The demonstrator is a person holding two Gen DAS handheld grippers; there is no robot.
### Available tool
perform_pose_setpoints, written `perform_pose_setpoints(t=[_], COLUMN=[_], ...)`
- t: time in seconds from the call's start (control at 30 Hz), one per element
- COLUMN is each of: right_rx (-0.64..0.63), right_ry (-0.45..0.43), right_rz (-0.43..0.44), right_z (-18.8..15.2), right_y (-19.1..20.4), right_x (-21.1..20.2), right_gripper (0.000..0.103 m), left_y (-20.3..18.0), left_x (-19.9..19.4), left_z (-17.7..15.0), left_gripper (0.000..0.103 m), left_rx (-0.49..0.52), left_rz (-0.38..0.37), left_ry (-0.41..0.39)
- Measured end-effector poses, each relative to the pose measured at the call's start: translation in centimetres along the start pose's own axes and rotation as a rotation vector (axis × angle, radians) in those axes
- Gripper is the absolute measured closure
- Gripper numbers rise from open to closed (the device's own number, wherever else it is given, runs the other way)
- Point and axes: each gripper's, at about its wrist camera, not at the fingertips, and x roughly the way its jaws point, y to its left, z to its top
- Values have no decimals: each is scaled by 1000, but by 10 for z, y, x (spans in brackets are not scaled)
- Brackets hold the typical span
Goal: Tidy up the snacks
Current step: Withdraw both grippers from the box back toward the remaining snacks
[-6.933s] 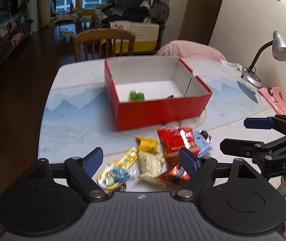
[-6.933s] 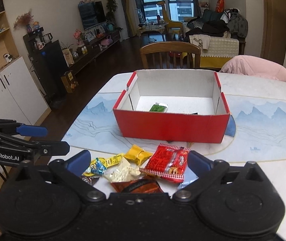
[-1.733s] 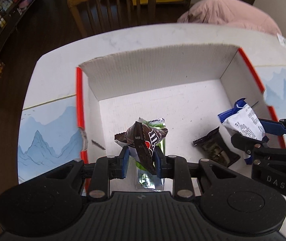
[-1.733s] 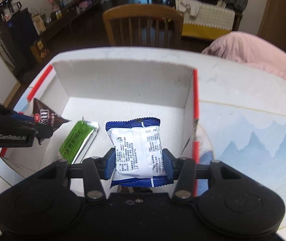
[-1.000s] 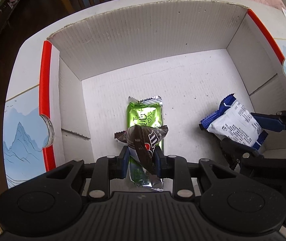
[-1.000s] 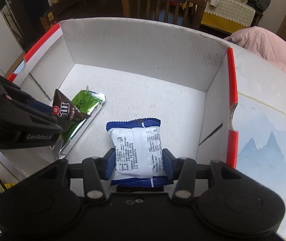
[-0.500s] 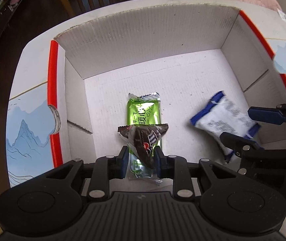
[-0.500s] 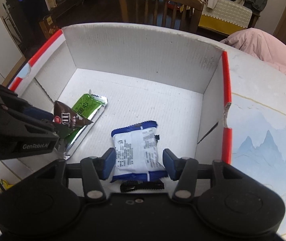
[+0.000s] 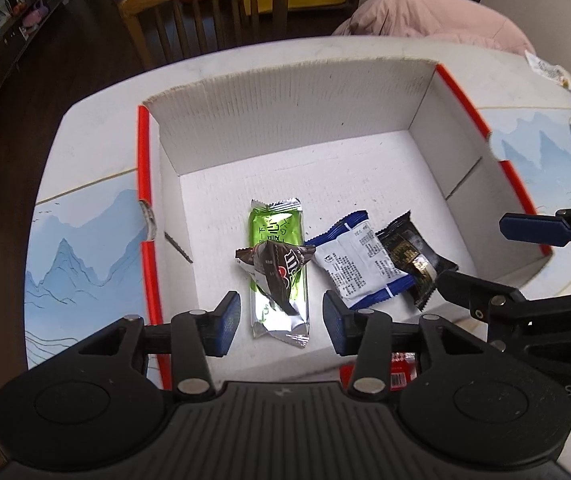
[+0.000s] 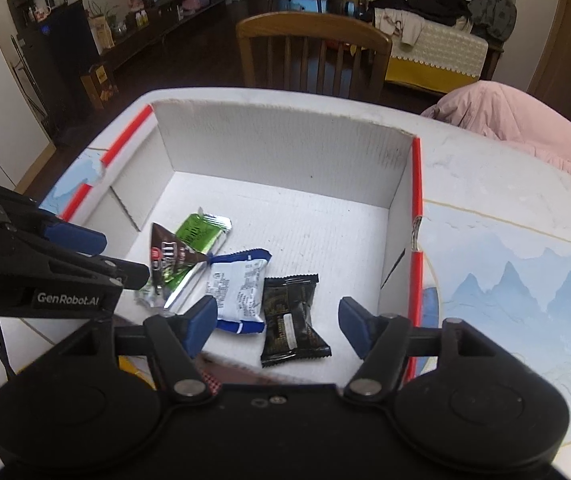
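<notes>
Four snacks down in the red-edged box (image 9: 425, 120): green bar (image 9: 275, 232) near floor centre, brown M&M's packet (image 9: 275, 264) lying on it, white-and-blue packet (image 9: 359, 262) just at its 3 o'clock, black packet (image 9: 409, 250) overlapping that one's right edge. Left gripper (image 9: 281, 318) jaws just opened, part-open, holding nothing, brown packet loose beyond them. Right gripper (image 10: 277, 320) jaws just opened, wider, empty over the black packet. Red wrapper (image 9: 403, 368) peeking at 6 o'clock outside the box on the desk (image 10: 485, 168), so probably more to load.
</notes>
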Motion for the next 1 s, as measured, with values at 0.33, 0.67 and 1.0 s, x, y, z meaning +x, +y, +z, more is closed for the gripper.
perform_pose_setpoints(t=[0.33,0.67,1.0], right_rx=[8,18,15], right_ry=[-74,-145,-203], right_rz=[4,26,47], right_z=[-11,-28,-51], right_y=[18,39,59], right_x=[-44,-87,-119], right_gripper=[28,22,16], left_y=[2,8,17], left_x=[-49,-89,-126], left_z=[-24,-56,-92], left_gripper=[59,53,44], left_rx=[7,23,26], left_rz=[-44,-80,-119], left_ry=[-81,-173,-267])
